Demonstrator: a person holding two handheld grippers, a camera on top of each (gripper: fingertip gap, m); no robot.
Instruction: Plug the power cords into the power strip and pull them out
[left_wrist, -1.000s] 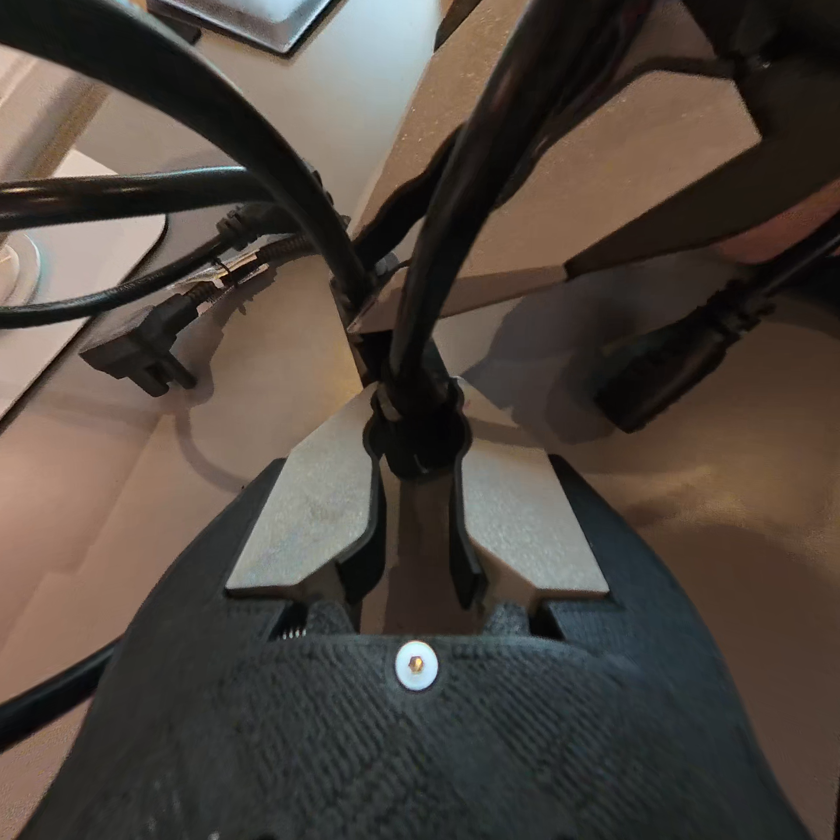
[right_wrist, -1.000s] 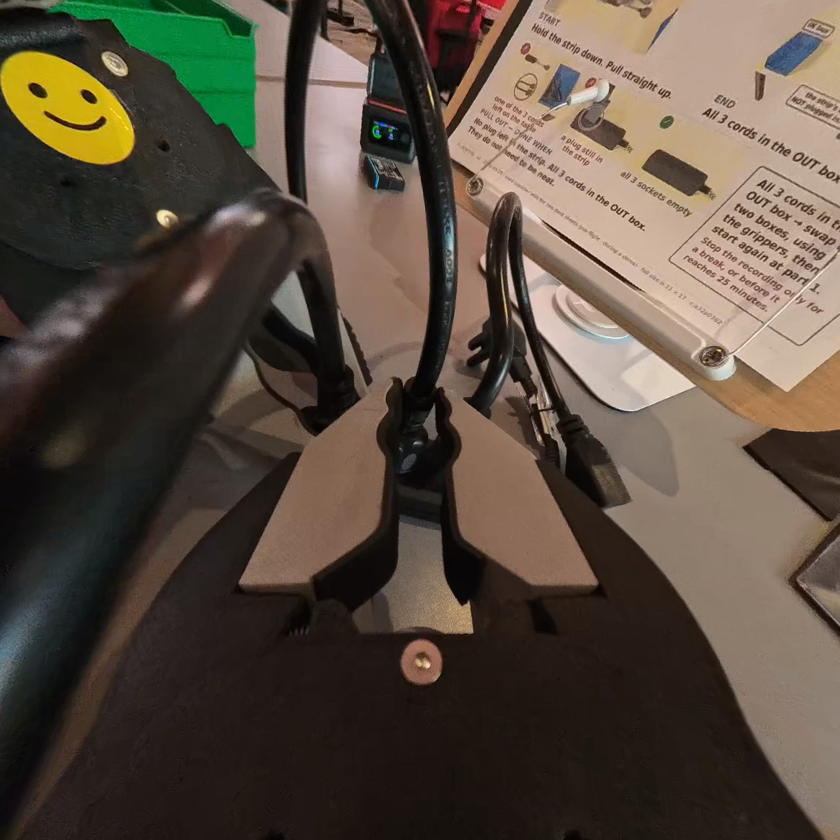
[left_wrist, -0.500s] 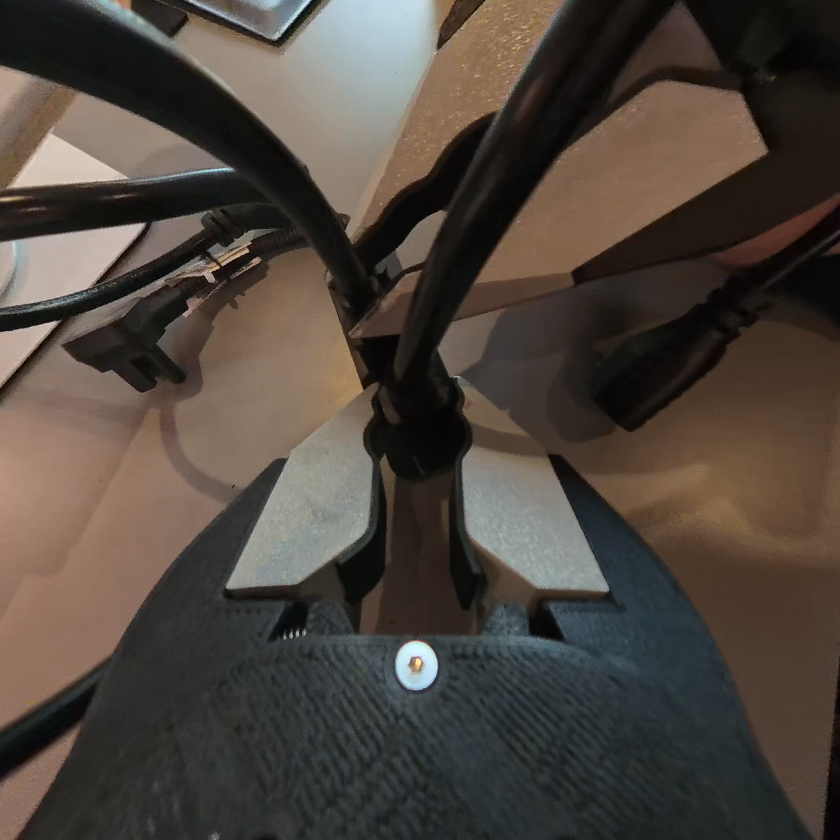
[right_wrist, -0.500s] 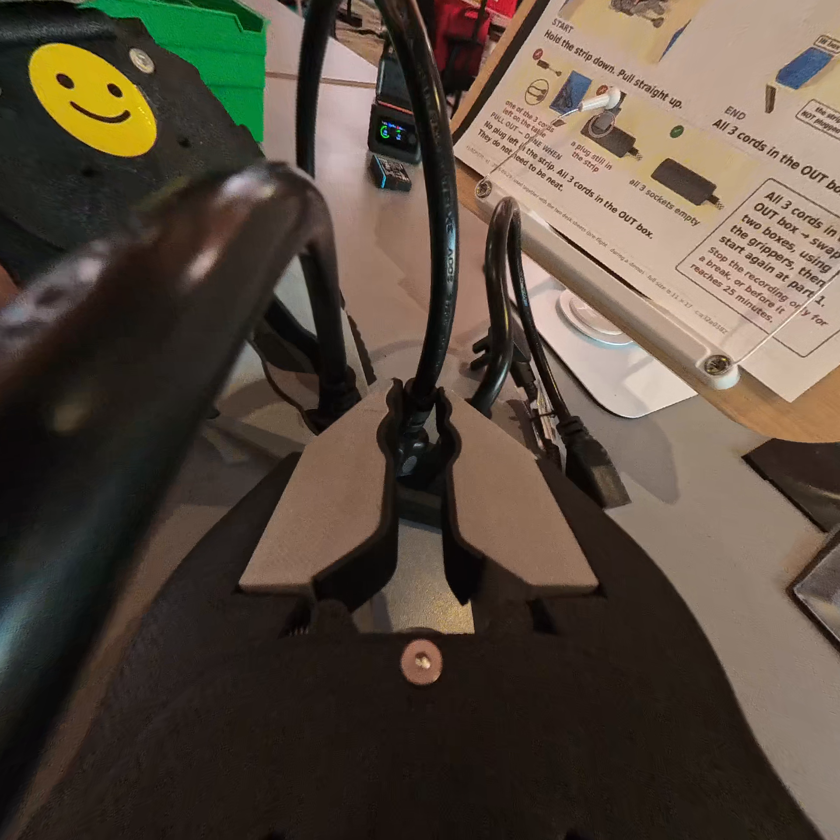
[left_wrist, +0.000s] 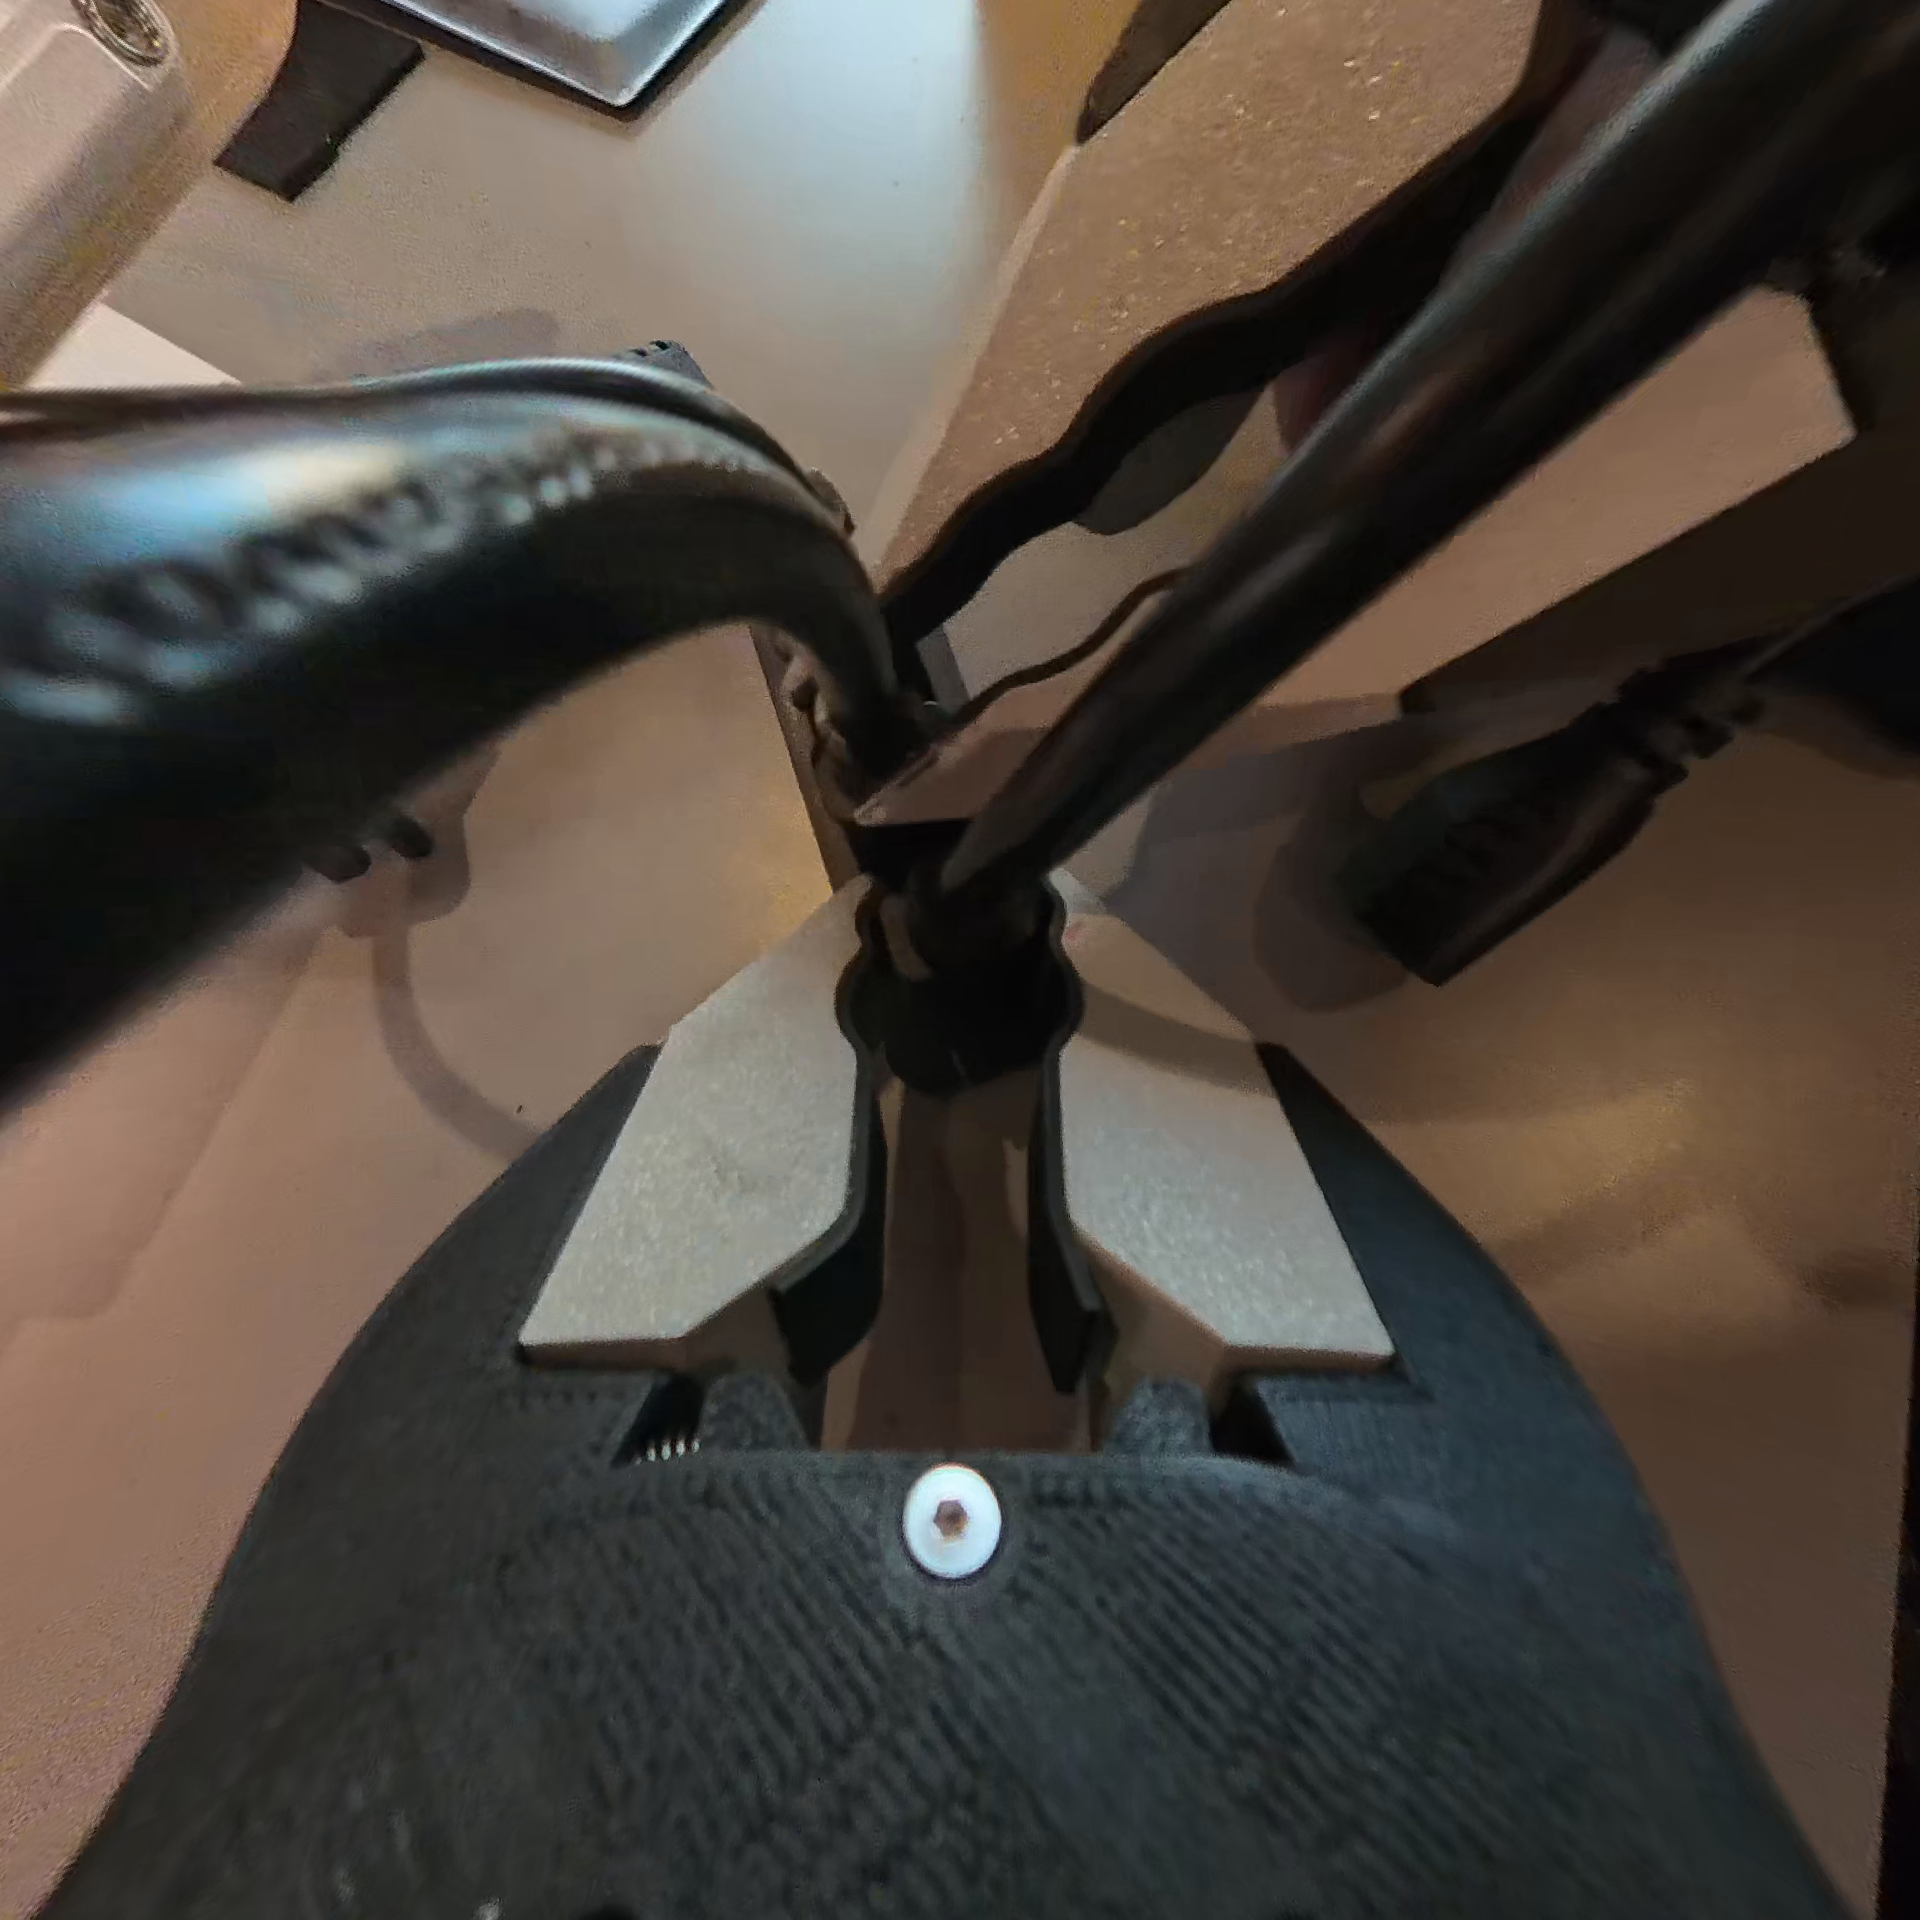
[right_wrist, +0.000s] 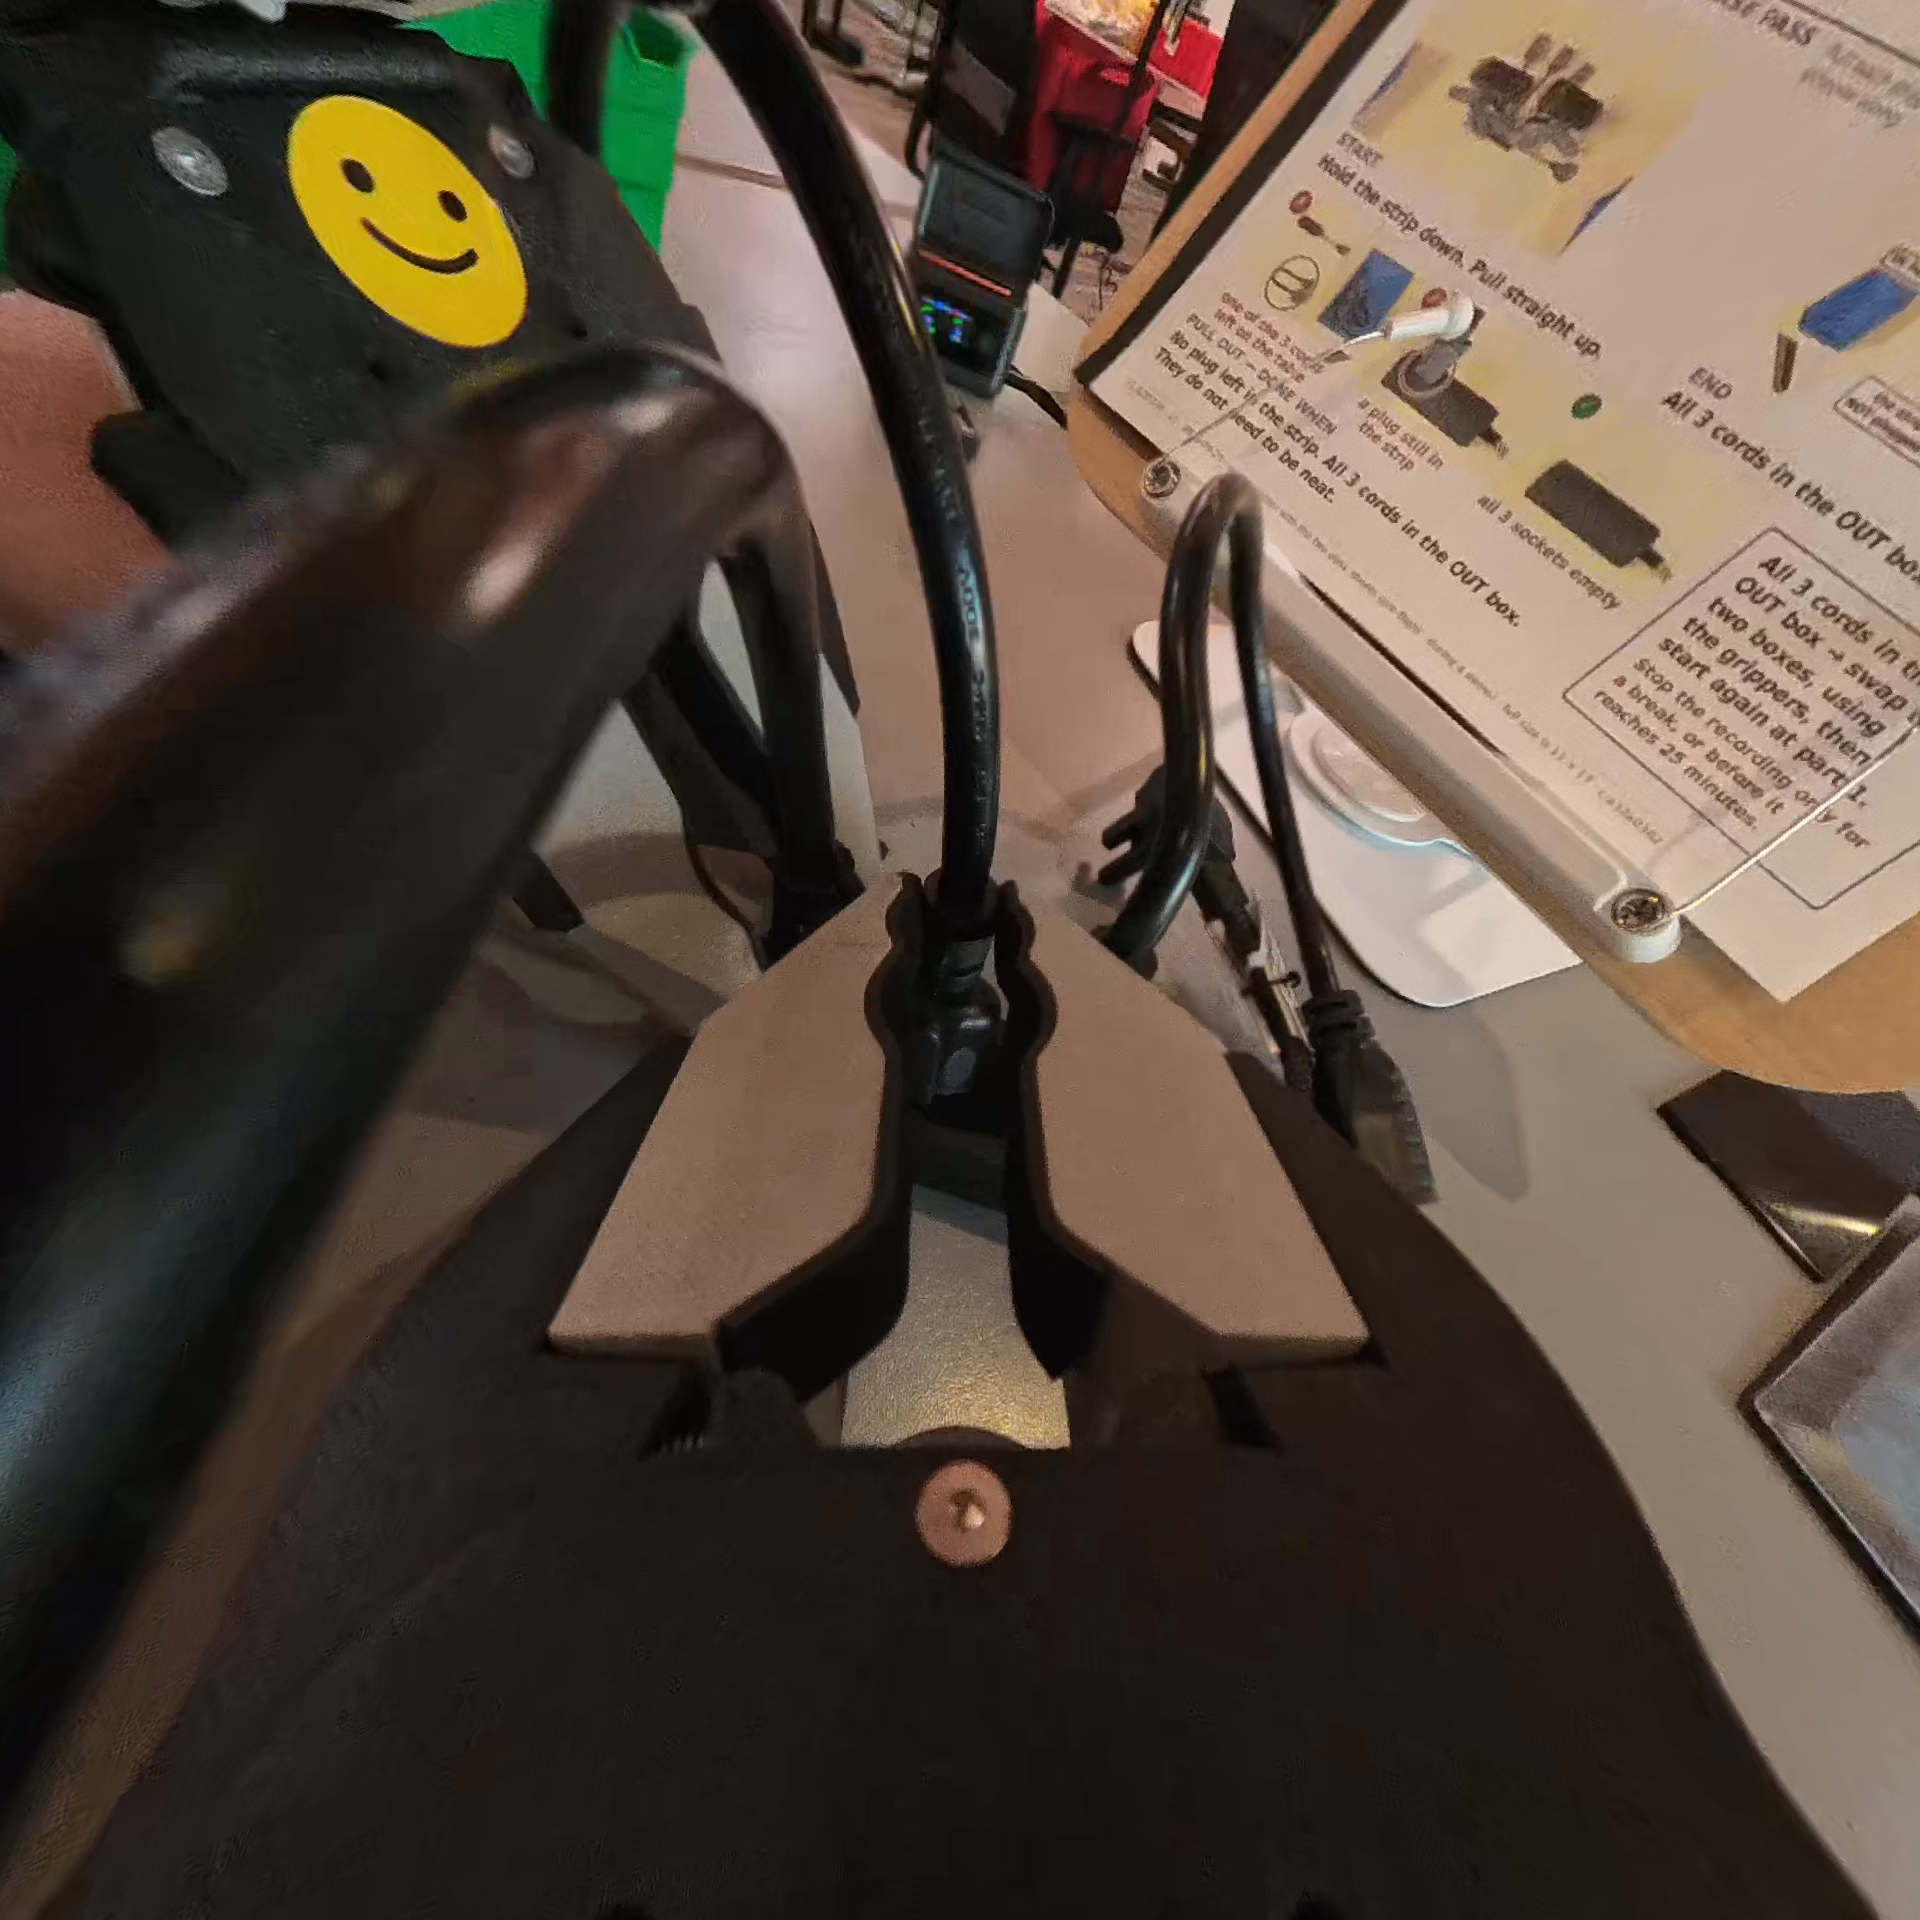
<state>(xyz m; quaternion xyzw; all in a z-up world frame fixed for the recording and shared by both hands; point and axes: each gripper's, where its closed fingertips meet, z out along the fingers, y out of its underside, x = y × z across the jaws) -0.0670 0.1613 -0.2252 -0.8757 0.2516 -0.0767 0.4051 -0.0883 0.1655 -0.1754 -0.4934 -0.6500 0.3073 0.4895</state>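
My left gripper (left_wrist: 956, 987) is shut on the black plug end of a power cord (left_wrist: 1351, 468) that rises up and to the right. My right gripper (right_wrist: 961, 997) is shut on the plug (right_wrist: 956, 1049) of another black cord (right_wrist: 935, 520) that arches up and over. The two grippers are tip to tip just above the table. The right gripper's fingers (left_wrist: 1299, 312) fill the upper right of the left wrist view. The left gripper's body, with its yellow smiley sticker (right_wrist: 405, 218), shows at upper left. A dark block (right_wrist: 956, 1153) sits under the right plug; I cannot tell whether it is the power strip.
A loose cord with its connector (right_wrist: 1361, 1101) lies on the table to the right; another loose plug (left_wrist: 1507, 852) lies nearby. An instruction sheet on a wooden board (right_wrist: 1558, 416) leans at the right. A green bin (right_wrist: 644, 135), a small lit device (right_wrist: 977, 291) and a metal tray (right_wrist: 1849, 1403) are around. The left gripper's tips are roughly 5 cm from the right gripper's.
Both grippers have kept their grip. The cord arching across the left wrist view has swung closer and blurred. More of the plug body shows between the right fingers, and the smiley has shifted right.
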